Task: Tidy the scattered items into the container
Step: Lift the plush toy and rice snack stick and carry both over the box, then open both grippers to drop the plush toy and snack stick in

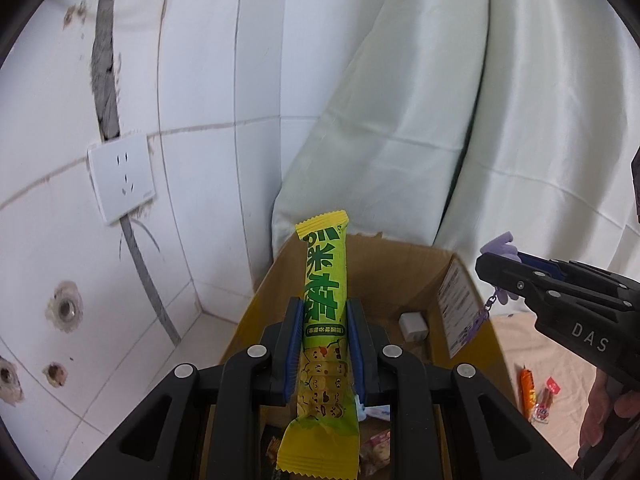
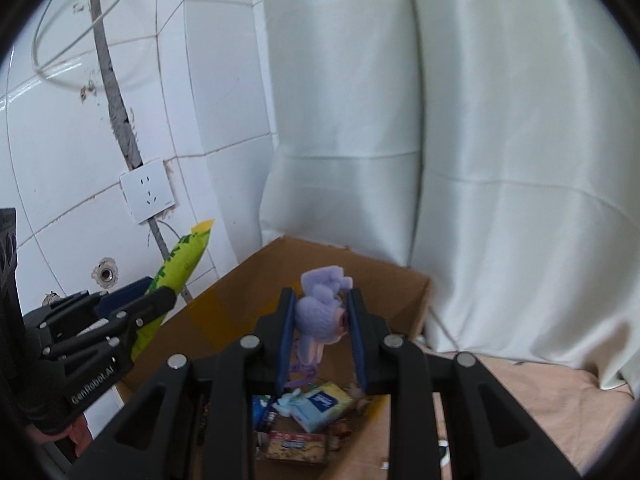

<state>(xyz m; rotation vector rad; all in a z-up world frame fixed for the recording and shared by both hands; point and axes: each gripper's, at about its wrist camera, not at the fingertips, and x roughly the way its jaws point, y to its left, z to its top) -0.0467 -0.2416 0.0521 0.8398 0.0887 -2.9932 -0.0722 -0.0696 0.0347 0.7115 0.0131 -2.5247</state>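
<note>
Left wrist: hand-held gripper (image 1: 325, 312) clamps green snack bar (image 1: 324, 320).

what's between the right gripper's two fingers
A purple plush keychain toy, pinched between the blue-padded fingers above the brown cardboard box; the right wrist view shows it.

The cardboard box (image 2: 248, 300) stands open at the top, so entry from above is free. Its floor toward 6 o'clock is crowded with a tissue pack (image 2: 324, 406) and a snack packet (image 2: 296, 446); the part toward 12 o'clock lies bare. The tiled wall (image 1: 200, 80) closes 9 o'clock, and the white curtain (image 2: 460, 160) hangs close behind at 12 to 3 o'clock.
</note>
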